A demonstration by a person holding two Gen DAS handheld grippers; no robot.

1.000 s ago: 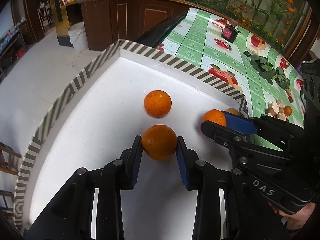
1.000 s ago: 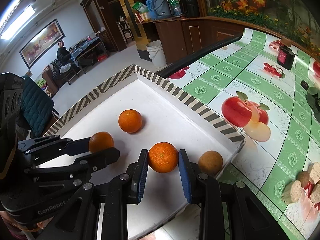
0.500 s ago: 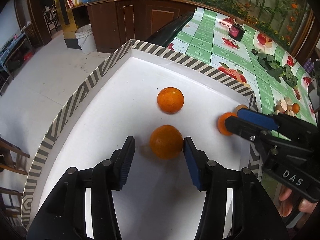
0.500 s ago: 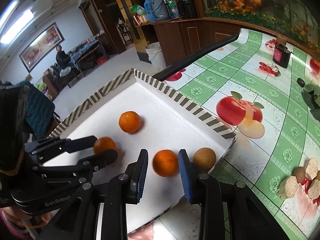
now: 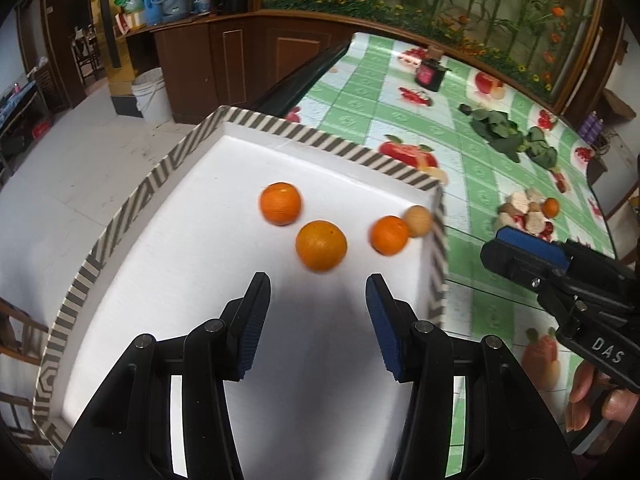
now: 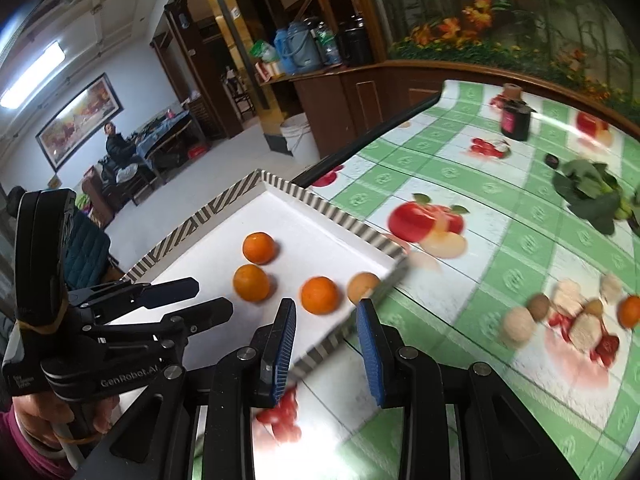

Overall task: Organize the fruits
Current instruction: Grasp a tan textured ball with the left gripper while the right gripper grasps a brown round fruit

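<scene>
Left gripper (image 5: 318, 280) jaws spread wide, nothing between them, hovering over the white floor of the tray (image 5: 304, 138), which has a striped rim. Right gripper (image 6: 326, 312) jaws also apart and empty, sitting above the tray's near-right edge, half over the tablecloth (image 6: 500, 240). In the left wrist view the right gripper (image 5: 520, 250) shows off the tray's right side, over the cloth. Four fruits in the tray, all loose: big orange (image 5: 321, 245) just ahead of the left fingertips, not touching them; second orange (image 5: 280, 203) just behind it toward the far-left corner, close beside it; third orange (image 5: 389, 235) to the right, near the right rim; brown round fruit (image 5: 418, 221) right against that one, tucked by the tray's right corner. Same four in the right wrist view: oranges at (image 6: 251, 283), (image 6: 259, 247), (image 6: 319, 295), brown fruit (image 6: 362, 287) at the rim. Still outside the tray on the cloth: a pile of pale and brown fruits (image 6: 560, 312) with one small orange (image 6: 630, 311) at its right end. Leafy greens (image 6: 592, 194) and a dark jar (image 6: 516, 118) farther back on the table. Frames are motion-blurred around the tray edge.
</scene>
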